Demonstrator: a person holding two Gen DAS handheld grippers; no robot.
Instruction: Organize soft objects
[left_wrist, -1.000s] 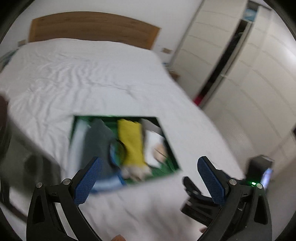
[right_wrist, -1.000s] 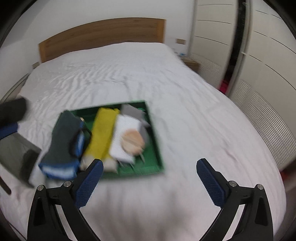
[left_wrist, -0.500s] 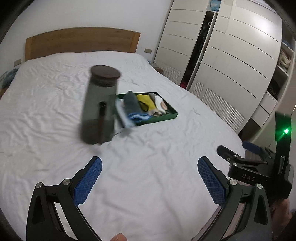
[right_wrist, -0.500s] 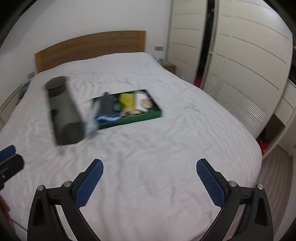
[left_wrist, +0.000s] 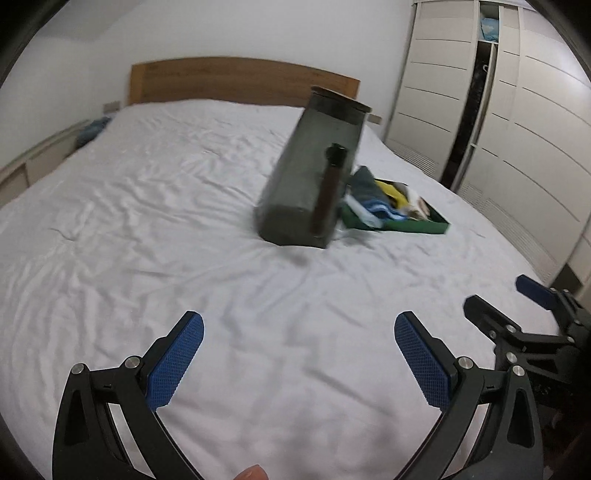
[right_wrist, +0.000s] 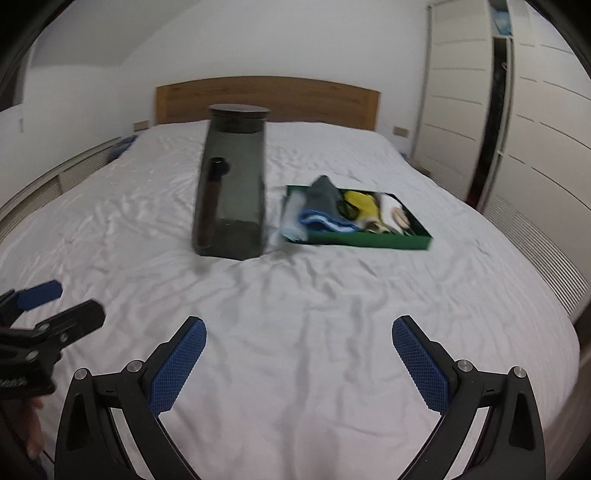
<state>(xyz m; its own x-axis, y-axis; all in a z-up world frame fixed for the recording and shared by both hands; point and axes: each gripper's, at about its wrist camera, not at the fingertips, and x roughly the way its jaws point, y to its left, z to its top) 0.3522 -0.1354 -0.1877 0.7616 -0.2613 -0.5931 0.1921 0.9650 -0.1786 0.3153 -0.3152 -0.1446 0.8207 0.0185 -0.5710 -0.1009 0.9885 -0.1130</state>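
A green tray (right_wrist: 369, 240) (left_wrist: 417, 226) lies on the white bed, filled with folded soft items: a grey and blue cloth (right_wrist: 323, 206), a yellow one (right_wrist: 364, 205) and a white one (right_wrist: 391, 208). A tall dark translucent container (right_wrist: 232, 184) (left_wrist: 314, 173) with a dark lid stands just left of the tray. My left gripper (left_wrist: 299, 354) is open over bare sheet near the foot of the bed, holding nothing. My right gripper (right_wrist: 299, 354) is open as well, also empty, far short of the tray. Each gripper shows at the edge of the other's view.
A wooden headboard (right_wrist: 266, 99) stands at the far end of the bed (right_wrist: 295, 295). White wardrobe doors (right_wrist: 535, 129) run along the right side, with a dark gap between two doors. A low ledge (left_wrist: 40, 155) runs along the left wall.
Both grippers have pulled far back from right above the tray to the foot of the bed. The dark container has come into view beside the tray. Both stay open.
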